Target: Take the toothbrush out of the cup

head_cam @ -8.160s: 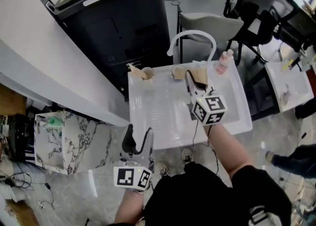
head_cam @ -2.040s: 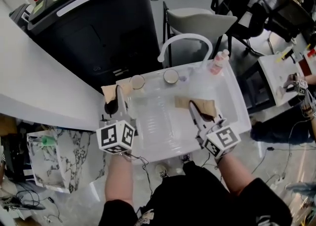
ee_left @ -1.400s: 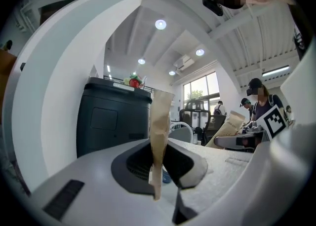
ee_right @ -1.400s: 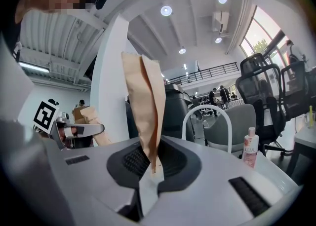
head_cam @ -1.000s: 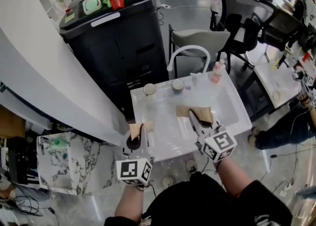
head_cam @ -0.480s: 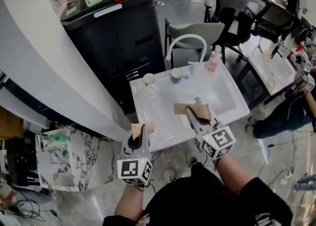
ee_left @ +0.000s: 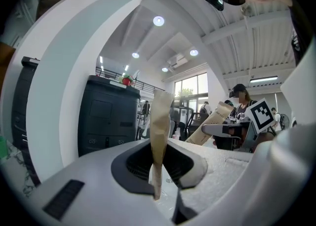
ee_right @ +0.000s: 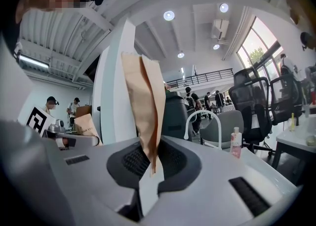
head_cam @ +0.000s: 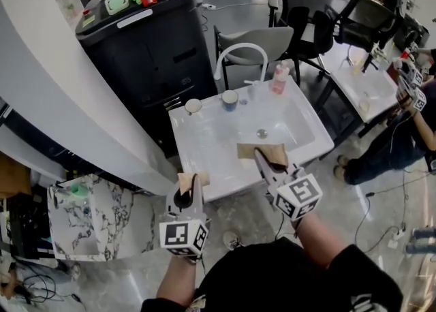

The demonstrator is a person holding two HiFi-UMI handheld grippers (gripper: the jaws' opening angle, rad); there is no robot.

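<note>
A tall black cabinet (head_cam: pixel 146 52) stood at the far left. Just to its right was a white rectangular washbasin (head_cam: pixel 218 142) with a white curved tap (head_cam: pixel 240 45) at its far edge.

At the near left corner of the basin, the left gripper (head_cam: pixel 189 182) was clenched on a flat brown paper packet (ee_left: pixel 160 131), which stood upright between its jaws. The right gripper (head_cam: pixel 263 158), over the near part of the basin, was grasping a second brown paper packet (ee_right: pixel 145 96) in the same way.

On the far rim stood a small pale cup (head_cam: pixel 193 105) and, to its right below the tap, a small blue-rimmed cup (head_cam: pixel 229 99). A pink plastic bottle (head_cam: pixel 278 78) stood further right. Both grippers were well apart from the cups.

No toothbrush stuck out of either cup, although the cups were too small to see inside. In my judgement the packets could be wrapped toothbrushes, but no view confirmed what was in them. If they were, the taking out was already done and only putting them down was left. If they were not, the toothbrush was not visible anywhere, and one gripper would first have to be freed.
</note>
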